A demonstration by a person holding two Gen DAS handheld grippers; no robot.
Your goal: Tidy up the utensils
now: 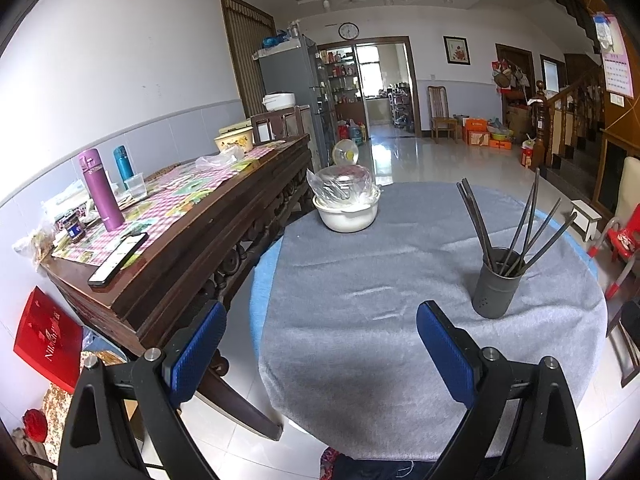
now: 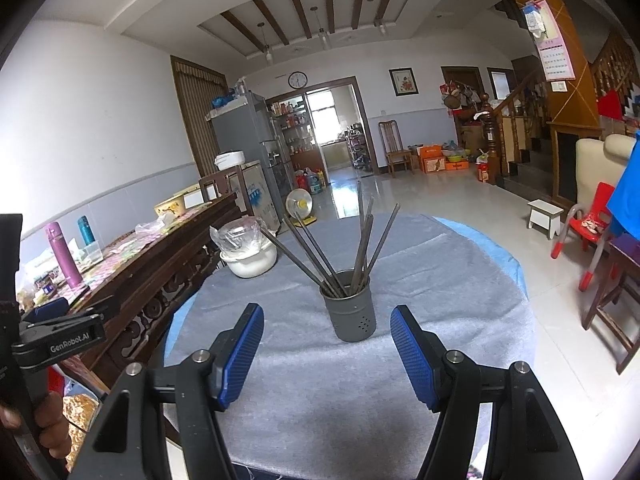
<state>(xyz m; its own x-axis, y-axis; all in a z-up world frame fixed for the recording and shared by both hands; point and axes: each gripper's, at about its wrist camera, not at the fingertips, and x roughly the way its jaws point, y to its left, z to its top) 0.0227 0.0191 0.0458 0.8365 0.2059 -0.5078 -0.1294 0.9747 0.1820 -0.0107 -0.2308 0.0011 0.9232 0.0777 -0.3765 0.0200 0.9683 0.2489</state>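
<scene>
Nearest you, your right hand-held gripper point(image 2: 327, 354) stands released, its blue pads point(image 2: 243, 354) spread wide with nothing between them, hovering over the grey cloth point(image 2: 320, 408) that covers the round surface. Your left hand-held gripper point(image 1: 321, 354) is likewise released and empty, one finger over the cloth and the other out past its left edge. Just beyond the right gripper's fingertips the grey holder point(image 2: 353, 307) stands upright on the cloth, apart from both pads. The dark chopsticks point(image 2: 362, 240) stand in it, fanned outward and leaning on its rim. Farther back and to the left, a white bowl point(image 2: 250, 262) with clear plastic over it sits near the cloth's far edge, beside the wooden side table point(image 1: 224, 216).
</scene>
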